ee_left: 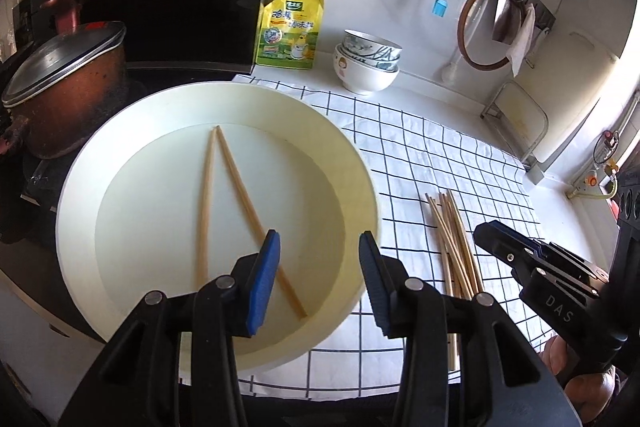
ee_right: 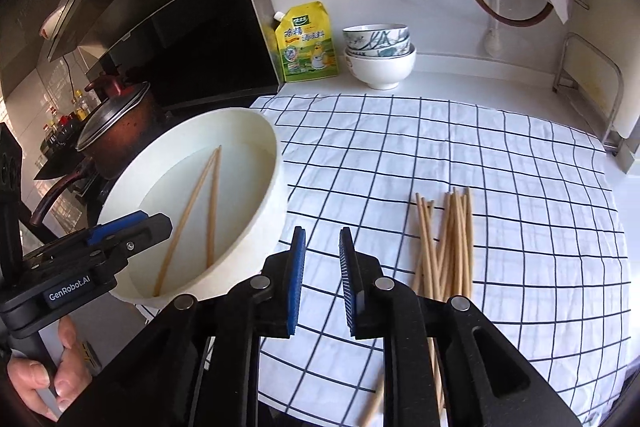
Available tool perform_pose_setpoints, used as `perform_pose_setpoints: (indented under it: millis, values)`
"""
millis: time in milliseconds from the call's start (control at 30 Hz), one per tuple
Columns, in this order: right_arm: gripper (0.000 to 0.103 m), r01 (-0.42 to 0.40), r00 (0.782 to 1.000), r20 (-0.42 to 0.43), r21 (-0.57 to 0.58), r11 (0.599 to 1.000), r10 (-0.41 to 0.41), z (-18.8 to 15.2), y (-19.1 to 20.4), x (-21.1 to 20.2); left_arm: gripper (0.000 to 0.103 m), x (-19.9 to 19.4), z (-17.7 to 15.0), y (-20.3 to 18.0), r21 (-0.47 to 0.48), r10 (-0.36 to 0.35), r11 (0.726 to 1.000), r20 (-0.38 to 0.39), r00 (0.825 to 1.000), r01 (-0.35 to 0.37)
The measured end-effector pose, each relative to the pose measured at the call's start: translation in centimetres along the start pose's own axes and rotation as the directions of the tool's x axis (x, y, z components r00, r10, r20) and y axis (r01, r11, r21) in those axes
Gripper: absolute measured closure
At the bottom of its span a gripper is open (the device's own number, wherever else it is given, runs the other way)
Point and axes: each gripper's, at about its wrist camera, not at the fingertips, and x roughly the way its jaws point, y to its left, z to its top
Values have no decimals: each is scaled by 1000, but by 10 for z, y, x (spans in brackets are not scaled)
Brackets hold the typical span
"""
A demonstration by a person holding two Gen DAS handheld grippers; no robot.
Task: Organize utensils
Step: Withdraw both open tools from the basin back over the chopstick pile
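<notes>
A round cream basin [ee_left: 360, 163] [ee_right: 276, 163] sits on the checked cloth at the left. Two wooden chopsticks [ee_left: 206, 203] [ee_right: 212, 211] lie inside it, their far tips close together. A bundle of several wooden chopsticks [ee_left: 456, 243] [ee_right: 448, 243] lies on the cloth to the right of the basin. My left gripper [ee_left: 318, 267] is open and empty above the basin's near side. My right gripper [ee_right: 322, 267] is open and empty over the cloth, between the basin and the bundle; it shows in the left wrist view [ee_left: 504, 247].
A white cloth with dark grid lines [ee_right: 480, 155] covers the counter. Stacked bowls [ee_right: 378, 51] and a yellow pouch [ee_right: 306, 43] stand at the back. A lidded brown pot [ee_left: 64, 87] sits on the stove at the left. A metal rack [ee_right: 592, 87] stands at the right.
</notes>
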Motion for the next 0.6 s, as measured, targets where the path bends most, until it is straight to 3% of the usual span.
perform_pose_setpoints:
  millis: [600]
  values:
    - [83,133,990,30,136,982,-138,-33,-101,-41,60,9,-11,-95,115,-116,986,-30,993,118]
